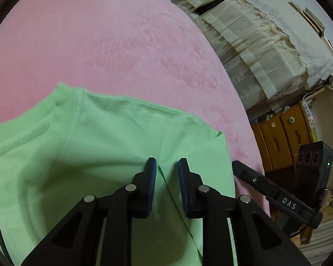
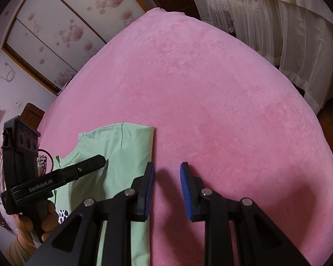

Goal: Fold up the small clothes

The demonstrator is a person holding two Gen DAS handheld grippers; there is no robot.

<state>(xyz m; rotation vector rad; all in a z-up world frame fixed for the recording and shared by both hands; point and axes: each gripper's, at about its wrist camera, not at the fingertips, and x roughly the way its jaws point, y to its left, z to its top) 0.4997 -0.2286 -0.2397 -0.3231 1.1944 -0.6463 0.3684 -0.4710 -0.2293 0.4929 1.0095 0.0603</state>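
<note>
A light green T-shirt [image 1: 95, 146] lies on the pink blanket [image 1: 104, 44], its side folded in so the right edge is straight. My left gripper [image 1: 165, 163] is open just above the shirt, over a fold line near its right edge. It holds nothing. In the right wrist view the shirt [image 2: 122, 150] lies at the lower left. My right gripper [image 2: 167, 168] is open and empty over the blanket [image 2: 211, 88], its left finger [image 2: 148, 184] at the shirt's folded right edge. The left gripper [image 2: 55, 179] shows there above the shirt.
Cream curtains [image 1: 255, 51] hang past the bed's right side, with a wooden cabinet [image 1: 282, 137] below. The right gripper's body [image 1: 277, 197] sits at the shirt's right. A flowered sliding wardrobe [image 2: 62, 28] stands beyond the bed's far left.
</note>
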